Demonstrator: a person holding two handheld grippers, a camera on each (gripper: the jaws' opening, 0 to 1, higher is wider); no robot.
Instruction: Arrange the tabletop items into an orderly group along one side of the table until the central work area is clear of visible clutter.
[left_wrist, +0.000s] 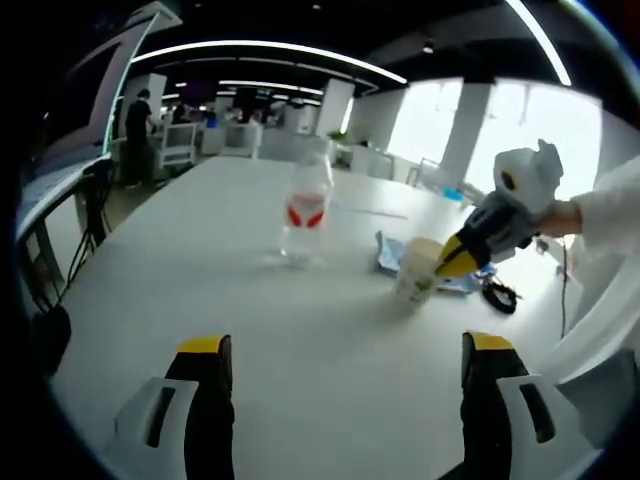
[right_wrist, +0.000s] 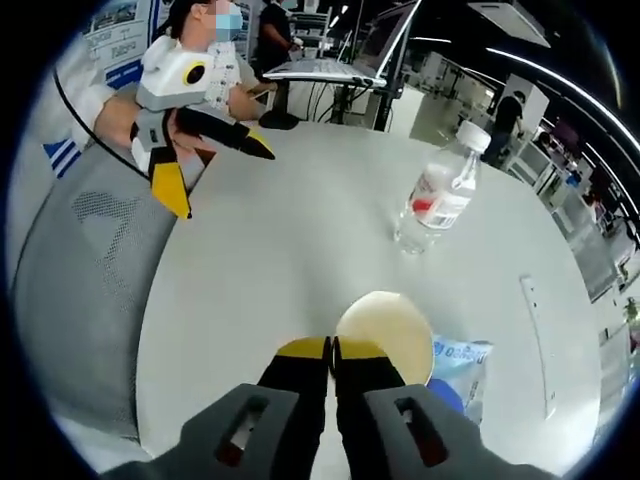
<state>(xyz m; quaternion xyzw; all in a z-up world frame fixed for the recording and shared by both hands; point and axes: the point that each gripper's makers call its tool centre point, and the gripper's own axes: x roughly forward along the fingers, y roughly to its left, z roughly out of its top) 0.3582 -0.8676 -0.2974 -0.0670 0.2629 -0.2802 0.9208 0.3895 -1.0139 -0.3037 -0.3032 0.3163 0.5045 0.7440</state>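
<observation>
A clear water bottle (left_wrist: 305, 210) with a red label stands upright at mid-table; in the right gripper view the bottle (right_wrist: 435, 195) is at the upper right. A pale paper cup (left_wrist: 418, 270) stands to its right, in front of a blue packet (left_wrist: 385, 255). My right gripper (right_wrist: 332, 347) is shut on the near rim of the cup (right_wrist: 390, 335), and it reaches in from the right (left_wrist: 458, 260) in the left gripper view. My left gripper (left_wrist: 347, 375) is open over bare table with nothing between its jaws, short of the bottle. It also appears far off (right_wrist: 222, 178), held in a hand.
The white table (left_wrist: 300, 330) has a rounded edge. A black cable coil (left_wrist: 498, 295) lies right of the cup, and a thin white strip (right_wrist: 535, 340) lies past the blue packet (right_wrist: 462, 360). A grey chair back (right_wrist: 80, 260) stands at the table's side. Desks and people are in the background.
</observation>
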